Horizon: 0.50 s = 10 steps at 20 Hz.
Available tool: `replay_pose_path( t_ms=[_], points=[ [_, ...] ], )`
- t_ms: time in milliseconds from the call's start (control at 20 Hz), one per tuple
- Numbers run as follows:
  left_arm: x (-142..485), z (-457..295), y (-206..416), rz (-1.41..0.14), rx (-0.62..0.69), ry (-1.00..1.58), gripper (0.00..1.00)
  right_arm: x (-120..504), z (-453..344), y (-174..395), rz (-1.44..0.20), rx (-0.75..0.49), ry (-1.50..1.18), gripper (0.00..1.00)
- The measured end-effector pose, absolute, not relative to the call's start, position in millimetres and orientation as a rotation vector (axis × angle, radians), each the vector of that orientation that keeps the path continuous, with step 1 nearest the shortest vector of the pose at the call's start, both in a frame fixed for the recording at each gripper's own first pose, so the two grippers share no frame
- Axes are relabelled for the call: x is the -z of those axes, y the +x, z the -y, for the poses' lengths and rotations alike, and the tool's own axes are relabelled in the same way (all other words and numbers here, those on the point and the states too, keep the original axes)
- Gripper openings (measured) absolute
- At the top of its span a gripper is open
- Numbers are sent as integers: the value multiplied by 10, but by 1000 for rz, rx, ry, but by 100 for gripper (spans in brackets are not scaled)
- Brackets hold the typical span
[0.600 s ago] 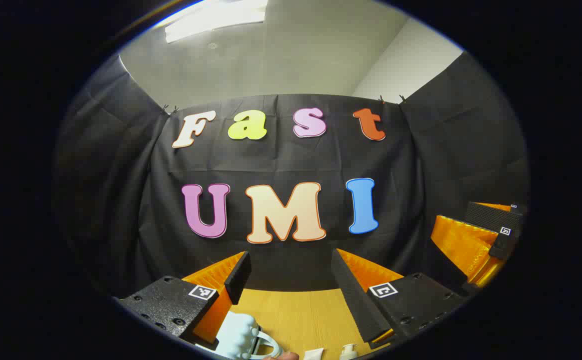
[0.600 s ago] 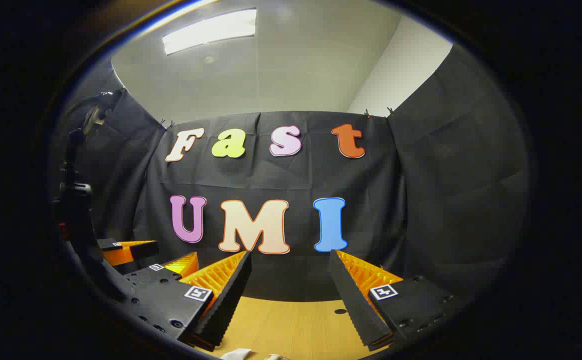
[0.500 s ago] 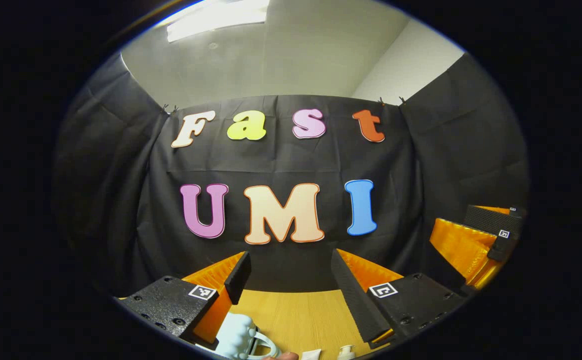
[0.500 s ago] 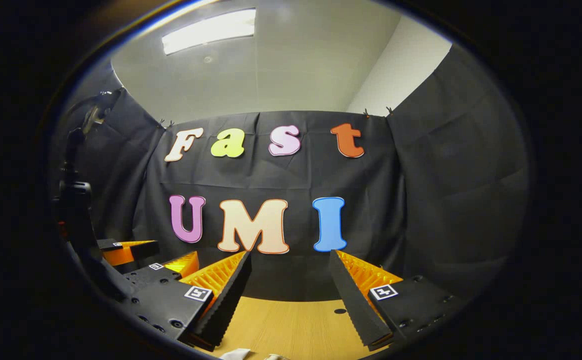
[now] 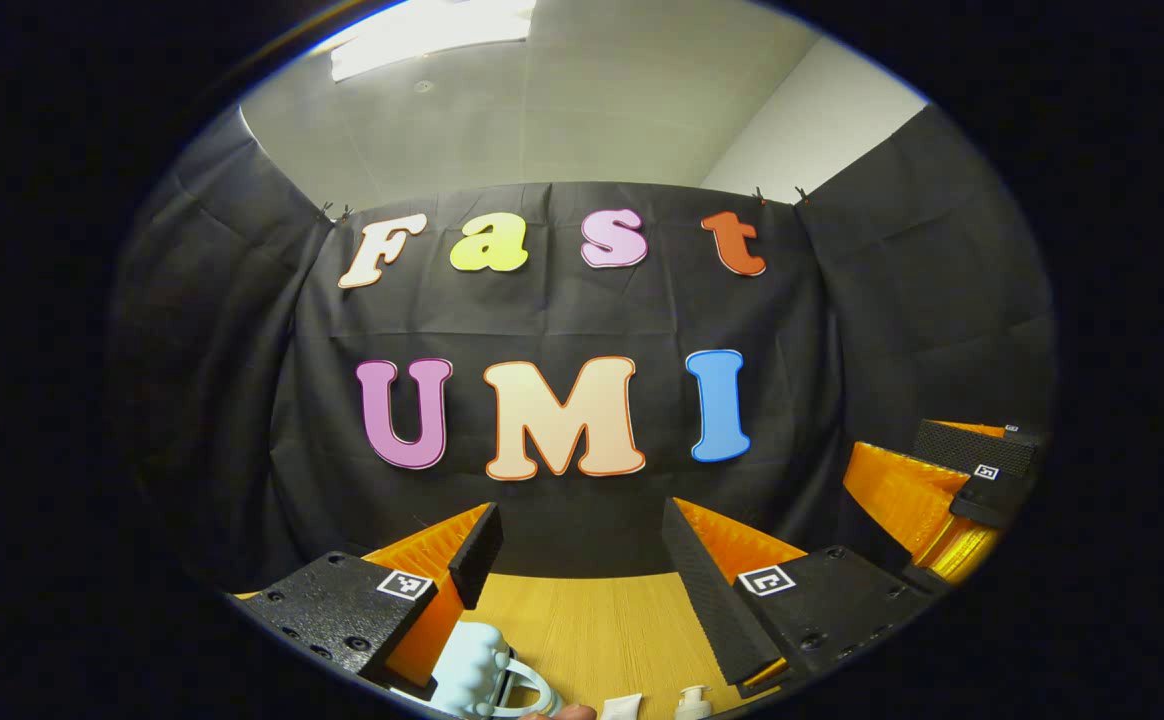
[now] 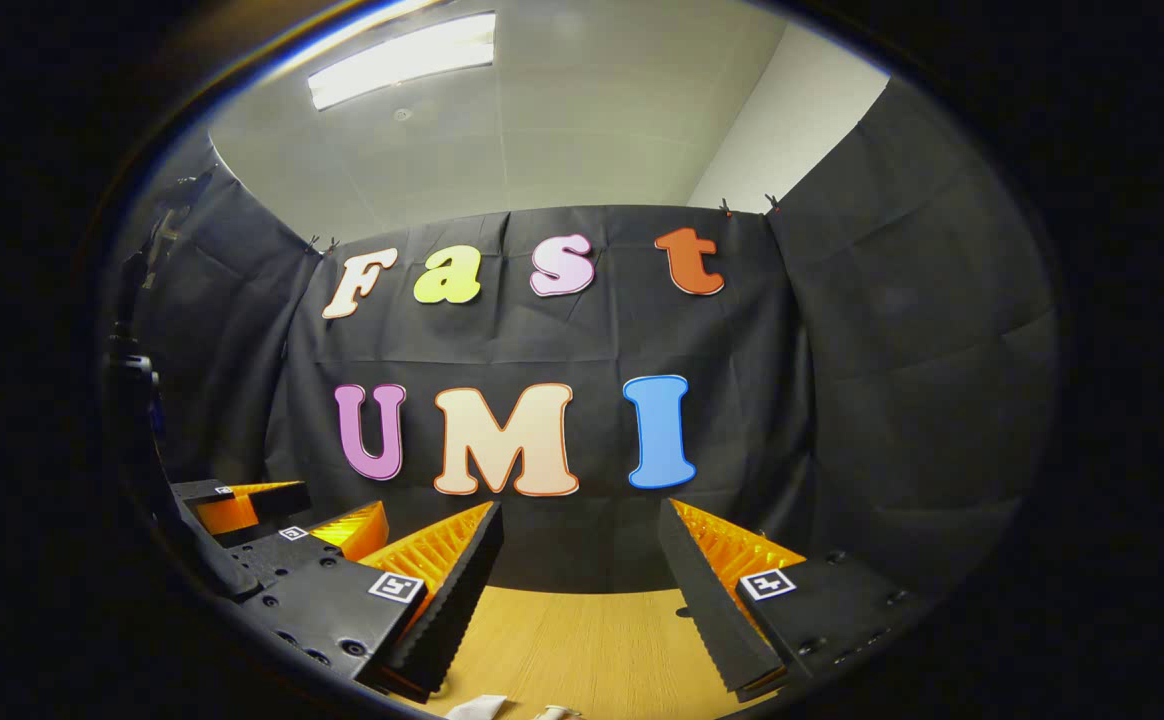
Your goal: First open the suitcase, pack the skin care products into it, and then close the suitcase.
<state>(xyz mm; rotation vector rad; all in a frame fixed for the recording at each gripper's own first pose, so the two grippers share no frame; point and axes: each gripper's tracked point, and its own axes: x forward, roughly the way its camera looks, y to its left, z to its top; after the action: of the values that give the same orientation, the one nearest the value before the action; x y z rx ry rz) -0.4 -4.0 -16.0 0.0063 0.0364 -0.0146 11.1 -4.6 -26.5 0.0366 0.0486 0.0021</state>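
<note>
Left gripper view: left gripper (image 5: 580, 560) gapes over the desk (image 5: 602, 630), pale suitcase (image 5: 477, 678) and pump bottle (image 5: 690, 703) at its near edge. Right gripper (image 6: 578, 570) spread wide, holding nothing.

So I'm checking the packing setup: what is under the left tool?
Below the open left tool lies the wooden table. On it sit a pale blue suitcase, a white tube and a pump bottle; their lower parts are cut off.
</note>
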Motion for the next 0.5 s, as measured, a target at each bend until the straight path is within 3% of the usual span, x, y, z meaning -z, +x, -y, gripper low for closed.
replay_pose_path(
  t_ms=[500],
  points=[
    [538,-23,14,-127,-20,12,95,512,7,188,-116,-45,53,98]
  ],
)
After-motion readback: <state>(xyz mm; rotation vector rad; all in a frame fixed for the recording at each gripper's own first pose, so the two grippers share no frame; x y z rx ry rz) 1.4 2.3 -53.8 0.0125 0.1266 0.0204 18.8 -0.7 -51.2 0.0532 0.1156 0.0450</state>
